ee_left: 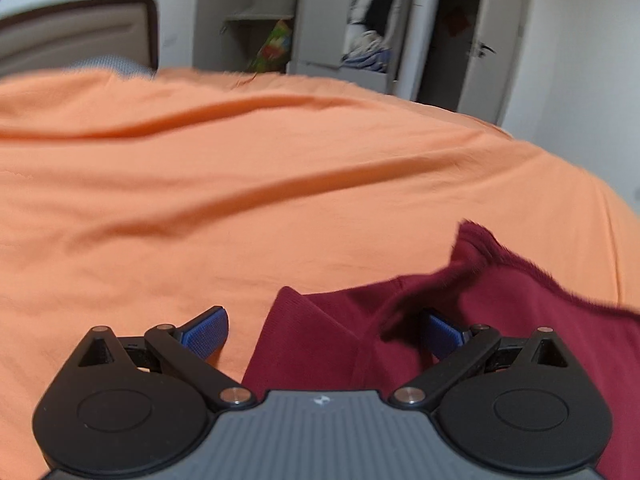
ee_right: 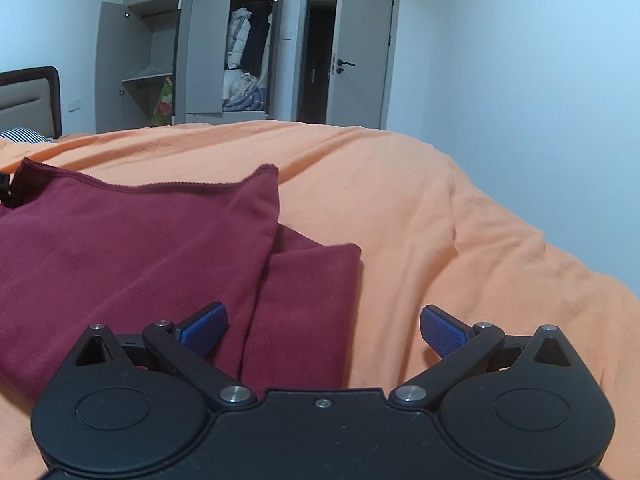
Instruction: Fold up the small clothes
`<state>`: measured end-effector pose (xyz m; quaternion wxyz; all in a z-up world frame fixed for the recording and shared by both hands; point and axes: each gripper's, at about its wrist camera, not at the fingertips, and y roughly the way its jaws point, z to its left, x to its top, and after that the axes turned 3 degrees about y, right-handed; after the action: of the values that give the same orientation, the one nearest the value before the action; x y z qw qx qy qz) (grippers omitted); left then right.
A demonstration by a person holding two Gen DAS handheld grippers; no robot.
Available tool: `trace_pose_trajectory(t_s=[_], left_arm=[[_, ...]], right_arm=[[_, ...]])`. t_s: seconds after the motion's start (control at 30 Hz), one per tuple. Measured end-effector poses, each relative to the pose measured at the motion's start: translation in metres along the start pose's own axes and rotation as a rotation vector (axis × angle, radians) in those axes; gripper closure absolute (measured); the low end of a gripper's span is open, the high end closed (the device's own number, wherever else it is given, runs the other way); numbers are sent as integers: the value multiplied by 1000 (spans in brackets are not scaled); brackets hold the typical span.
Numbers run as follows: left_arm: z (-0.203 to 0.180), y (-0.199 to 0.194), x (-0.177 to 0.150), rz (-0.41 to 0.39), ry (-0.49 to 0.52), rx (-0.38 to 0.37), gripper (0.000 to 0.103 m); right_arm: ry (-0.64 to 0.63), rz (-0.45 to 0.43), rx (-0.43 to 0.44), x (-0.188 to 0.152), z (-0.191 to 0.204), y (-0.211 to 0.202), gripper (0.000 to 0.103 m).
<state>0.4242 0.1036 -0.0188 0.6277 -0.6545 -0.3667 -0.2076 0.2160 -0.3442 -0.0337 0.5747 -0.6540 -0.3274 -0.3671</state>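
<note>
A dark red garment (ee_right: pixel 132 240) lies partly folded on the orange bed sheet (ee_right: pixel 440 220), its stitched hem raised at the far side. A lower folded layer (ee_right: pixel 312 292) sticks out to the right. My right gripper (ee_right: pixel 324 330) is open, its left pad over the cloth and its right pad over the bare sheet. In the left wrist view the same garment (ee_left: pixel 500 312) fills the lower right. My left gripper (ee_left: pixel 324 332) is open, straddling the garment's left folded corner (ee_left: pixel 296 332), with its right pad partly sunk in a crease.
The orange sheet (ee_left: pixel 200 180) stretches wide and wrinkled to the left and far side. A padded headboard (ee_right: pixel 28 100) and a striped pillow (ee_right: pixel 24 135) stand at the far left. Beyond the bed are an open grey wardrobe (ee_right: pixel 208 52) with clothes and an open door (ee_right: pixel 360 60).
</note>
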Motion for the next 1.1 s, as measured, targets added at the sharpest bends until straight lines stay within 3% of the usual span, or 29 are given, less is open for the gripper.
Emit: trace_pose_trajectory(t_s=[0.17, 0.4, 0.7, 0.87, 1.1], left_arm=[[23, 6, 2, 41, -70, -61, 0], [38, -38, -6, 10, -85, -91, 0], [56, -102, -58, 9, -121, 20, 0], [60, -127, -96, -22, -196, -46, 0], [43, -135, -122, -87, -201, -126, 0]], right_arm=[[-37, 36, -23, -7, 5, 12, 1], [-18, 19, -37, -8, 5, 9, 1], [51, 12, -51, -19, 7, -3, 1], [69, -1, -70, -25, 10, -9, 1], [72, -35, -102, -36, 17, -14, 1]])
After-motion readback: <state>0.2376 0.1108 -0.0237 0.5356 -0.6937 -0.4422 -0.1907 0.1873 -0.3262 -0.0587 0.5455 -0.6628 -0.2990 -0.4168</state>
